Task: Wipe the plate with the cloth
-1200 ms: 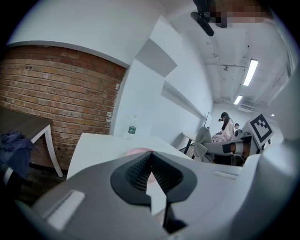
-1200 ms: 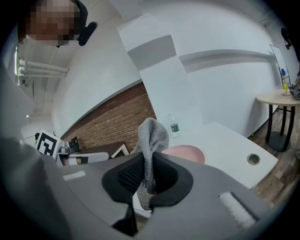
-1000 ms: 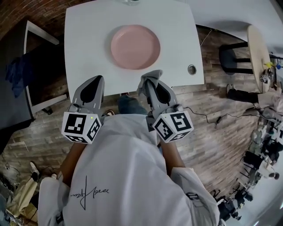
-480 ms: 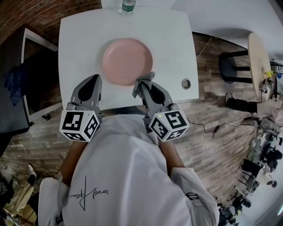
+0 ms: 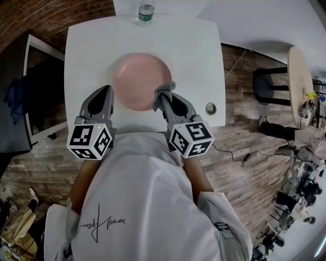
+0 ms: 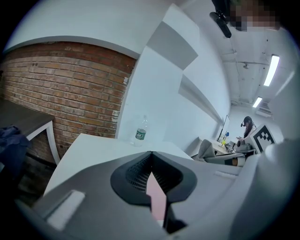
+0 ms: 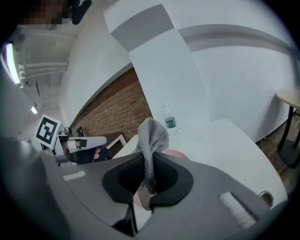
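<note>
Both forearms reach forward from the person's white shirt (image 5: 147, 204), side by side, each hand hidden behind a marker cube (image 5: 89, 142), and both tools point ahead and a little downward at the near edge of the white counter (image 5: 198, 51). The left tongs (image 5: 107, 89) sit over the counter just beside the near-left rim of the plate (image 5: 140, 79). Their two dark pads are pressed together at the tip with nothing between them, and only a sliver of pink shows through the gap lower down in the left gripper view. The right tongs (image 5: 163, 97) lie at the plate's near-right rim, clamped narrow on a grey knitted cloth (image 5: 165, 90). In the right gripper view the cloth stands up in a bunched fold above the pads, with a short tail hanging out beneath them. From the head view its bunched end overlaps the plate's edge, but whether it touches the surface cannot be told. The plate is round, plain pink and lies flat in the middle of the counter, looking clean and dry. A clear water bottle (image 5: 145, 12) with a green label stands upright at the far edge, well apart from the plate.
</note>
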The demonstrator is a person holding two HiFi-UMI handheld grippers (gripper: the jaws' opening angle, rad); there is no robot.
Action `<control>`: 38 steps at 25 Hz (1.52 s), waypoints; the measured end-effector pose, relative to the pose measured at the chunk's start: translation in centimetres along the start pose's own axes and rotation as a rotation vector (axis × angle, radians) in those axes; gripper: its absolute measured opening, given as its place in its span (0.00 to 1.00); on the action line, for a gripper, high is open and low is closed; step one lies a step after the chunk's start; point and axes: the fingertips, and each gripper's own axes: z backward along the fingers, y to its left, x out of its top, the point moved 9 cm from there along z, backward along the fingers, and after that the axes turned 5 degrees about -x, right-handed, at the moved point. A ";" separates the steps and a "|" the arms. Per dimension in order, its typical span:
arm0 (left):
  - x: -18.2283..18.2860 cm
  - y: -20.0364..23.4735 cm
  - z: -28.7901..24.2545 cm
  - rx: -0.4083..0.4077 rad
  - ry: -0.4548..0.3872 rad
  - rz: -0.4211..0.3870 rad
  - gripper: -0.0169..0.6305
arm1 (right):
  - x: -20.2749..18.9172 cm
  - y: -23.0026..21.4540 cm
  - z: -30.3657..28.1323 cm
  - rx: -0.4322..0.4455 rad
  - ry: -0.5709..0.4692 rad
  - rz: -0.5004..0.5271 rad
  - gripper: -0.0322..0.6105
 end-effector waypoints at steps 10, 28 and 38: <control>-2.0 2.2 -1.3 0.070 0.067 0.047 0.04 | -0.7 -1.3 -4.3 -0.008 0.122 0.060 0.08; -7.7 6.9 -4.9 0.123 0.315 0.151 0.05 | -2.4 -3.6 -10.3 -0.085 0.269 0.090 0.08; -10.3 7.8 -7.1 0.117 0.393 0.194 0.17 | -3.4 -4.7 -13.1 -0.131 0.363 0.089 0.08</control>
